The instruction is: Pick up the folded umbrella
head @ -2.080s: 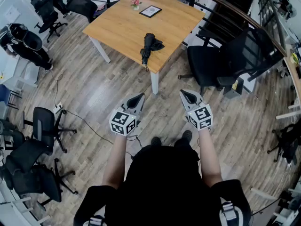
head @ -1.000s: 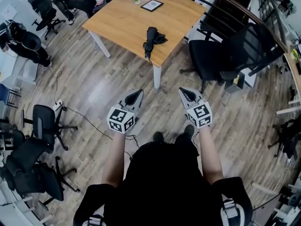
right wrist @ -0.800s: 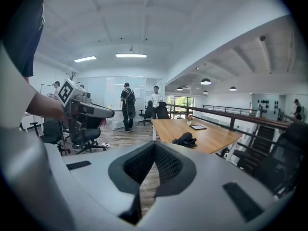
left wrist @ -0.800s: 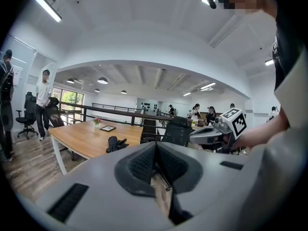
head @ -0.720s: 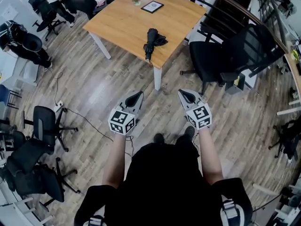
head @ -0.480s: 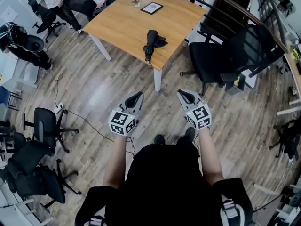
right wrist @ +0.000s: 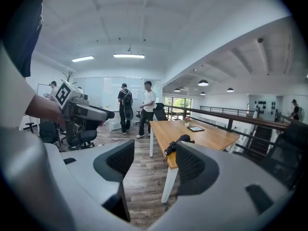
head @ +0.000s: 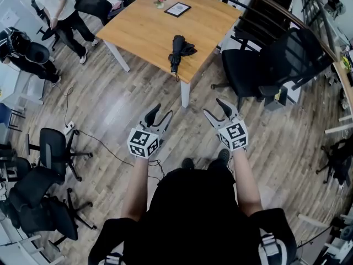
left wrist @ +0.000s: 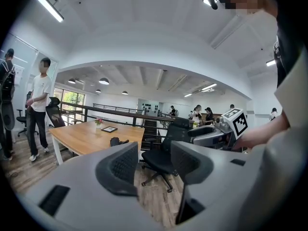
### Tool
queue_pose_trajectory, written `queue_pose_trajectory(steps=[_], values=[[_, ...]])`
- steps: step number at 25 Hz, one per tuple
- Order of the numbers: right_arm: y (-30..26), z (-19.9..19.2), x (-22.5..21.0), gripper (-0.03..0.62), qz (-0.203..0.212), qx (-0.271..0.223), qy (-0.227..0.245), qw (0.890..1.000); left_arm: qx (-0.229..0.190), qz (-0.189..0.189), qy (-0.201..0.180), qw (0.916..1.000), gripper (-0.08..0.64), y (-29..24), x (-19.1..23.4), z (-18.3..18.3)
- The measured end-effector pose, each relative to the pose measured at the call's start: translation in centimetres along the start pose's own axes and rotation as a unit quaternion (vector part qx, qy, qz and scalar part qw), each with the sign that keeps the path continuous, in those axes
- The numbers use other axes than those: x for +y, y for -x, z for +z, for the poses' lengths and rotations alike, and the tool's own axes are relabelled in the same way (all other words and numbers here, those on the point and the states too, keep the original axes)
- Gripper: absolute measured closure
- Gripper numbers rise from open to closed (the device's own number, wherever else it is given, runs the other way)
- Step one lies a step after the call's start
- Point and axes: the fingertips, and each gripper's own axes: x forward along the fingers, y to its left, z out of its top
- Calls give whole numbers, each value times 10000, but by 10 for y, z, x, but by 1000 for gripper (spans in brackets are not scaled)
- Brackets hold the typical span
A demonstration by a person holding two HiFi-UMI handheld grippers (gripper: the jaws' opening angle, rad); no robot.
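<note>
Black folded umbrella (head: 176, 51) on worktop (head: 143, 26) near front edge, well apart from tools. Jaws of left tool (head: 162, 111), right tool (head: 214, 107) opening, nothing between. Step: approach, likely. Next: close in, straddle umbrella, clamp.

The umbrella (head: 176, 51) is black and folded. It lies flat on the table (head: 143, 26), near its front edge.
</note>
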Motion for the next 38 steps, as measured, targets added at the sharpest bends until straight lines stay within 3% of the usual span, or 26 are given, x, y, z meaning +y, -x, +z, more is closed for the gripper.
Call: queue_pose_trajectory(steps=[17,27,38], values=[[-23,1,-10,310,45,21,-179,9998,54,127,59,9999,344,-7,23,-5],[-91,10,-38,302,207,86,-341,9992,224,257,103,9994,327,-46,83,4],[-195,24,-114,302,339,144,-691,9969,354,557,130,9977,327,-117,168,32]])
